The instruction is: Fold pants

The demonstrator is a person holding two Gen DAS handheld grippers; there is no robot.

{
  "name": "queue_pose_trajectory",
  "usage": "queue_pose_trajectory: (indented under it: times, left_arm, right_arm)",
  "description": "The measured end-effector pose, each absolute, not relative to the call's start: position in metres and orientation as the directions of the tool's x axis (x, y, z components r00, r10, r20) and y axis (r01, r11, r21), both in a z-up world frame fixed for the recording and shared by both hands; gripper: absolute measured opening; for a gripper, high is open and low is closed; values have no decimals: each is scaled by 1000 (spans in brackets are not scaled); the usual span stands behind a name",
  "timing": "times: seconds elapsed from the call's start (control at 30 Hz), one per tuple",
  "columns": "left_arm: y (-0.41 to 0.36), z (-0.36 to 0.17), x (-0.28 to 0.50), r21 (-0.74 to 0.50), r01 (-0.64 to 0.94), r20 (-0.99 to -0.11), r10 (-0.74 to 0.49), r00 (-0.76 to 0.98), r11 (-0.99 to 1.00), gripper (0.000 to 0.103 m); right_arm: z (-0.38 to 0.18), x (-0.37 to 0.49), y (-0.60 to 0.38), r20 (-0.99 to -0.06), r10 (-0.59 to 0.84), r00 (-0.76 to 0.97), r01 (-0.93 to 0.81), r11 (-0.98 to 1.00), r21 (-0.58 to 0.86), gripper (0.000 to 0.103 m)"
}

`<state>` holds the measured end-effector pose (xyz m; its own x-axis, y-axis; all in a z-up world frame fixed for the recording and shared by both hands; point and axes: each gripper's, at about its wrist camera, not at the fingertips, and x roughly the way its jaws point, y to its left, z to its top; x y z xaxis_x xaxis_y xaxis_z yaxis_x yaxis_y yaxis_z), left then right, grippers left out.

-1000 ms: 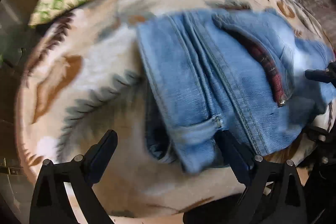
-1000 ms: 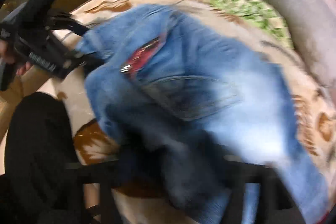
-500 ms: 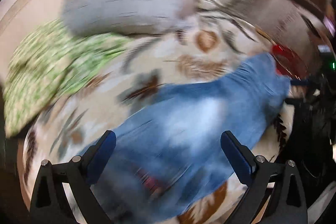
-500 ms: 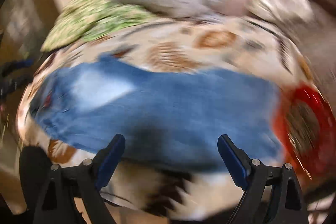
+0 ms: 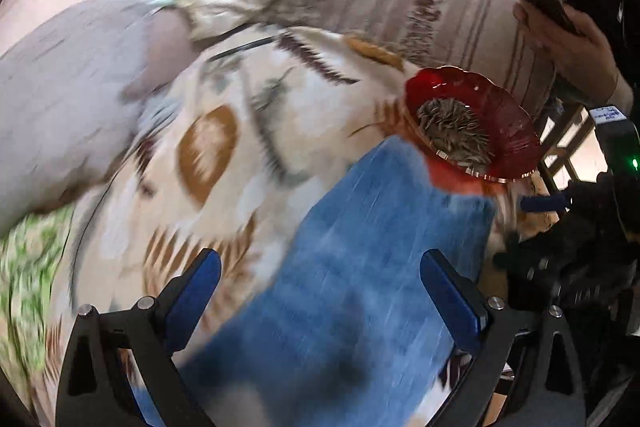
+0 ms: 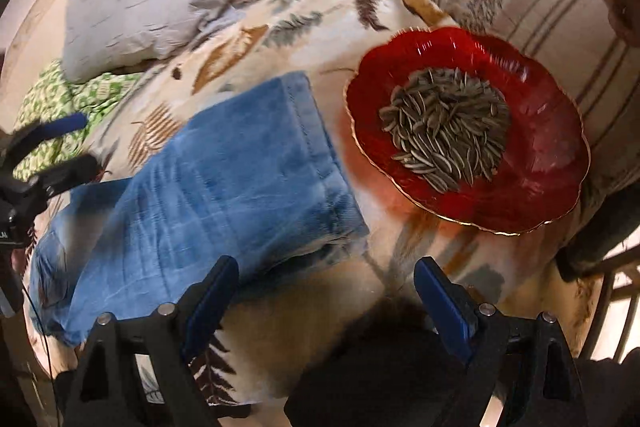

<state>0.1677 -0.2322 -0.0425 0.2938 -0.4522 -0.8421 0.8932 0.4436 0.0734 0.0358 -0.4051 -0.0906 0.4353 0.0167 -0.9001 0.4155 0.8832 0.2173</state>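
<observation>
— Where have the pants [image 6: 224, 167] got to?

— Stretched along the patterned bedspread [image 6: 320, 7] on the bed, doubled leg over leg by the look of it. The hem end lies just beside a red dish [image 6: 532, 163] of sunflower seeds [image 6: 444, 131]; the rest runs off toward the other side of the bed, where it blurs.

— Either tool got hold of them?

— No. The right hand-held gripper [image 6: 326, 301] hangs above the bedspread just past the hem corner, jaws spread wide, nothing between them. The left hand-held gripper [image 5: 320, 291] is over the middle of the leg, spread just as wide, with denim beneath the gap; I can't see the pads touching it.

— How will that cloth behave?

— It's denim, so I'd say soft but weighty. It'll sag between two holds rather than keep a line, and the doubled layers could slide apart. The stitched hem is the thickest, firmest part, so that's where I'd pinch, taking both layers at a corner.

— Anything to mind?

— That dish. It looks like glass, it sits on soft bedding, and the hem is right beside it. Dragging the hem toward it could nudge it and scatter the seeds, so I'd lift the end up and away.
</observation>
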Motion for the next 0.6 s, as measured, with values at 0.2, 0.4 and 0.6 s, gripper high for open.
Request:
queue_pose_trajectory:
  times: [0.2,0.4,0.6]
  left_arm:
    - [-295,-68,165,116,945,-849,-463,255,307,100]
    - [-343,-100,180,71,980,-900,-412,144,187,100]
    - [-366,-137,195,-120,978,-950,-305,-64,168,78]
  right_arm:
    - [-116,51,-415,-924,62,378,472,846,249,88]
    - [-136,59,-418,-920,92,380,521,801,295,81]
    - [-134,66,-420,-912,27,410,520,814,258,57]
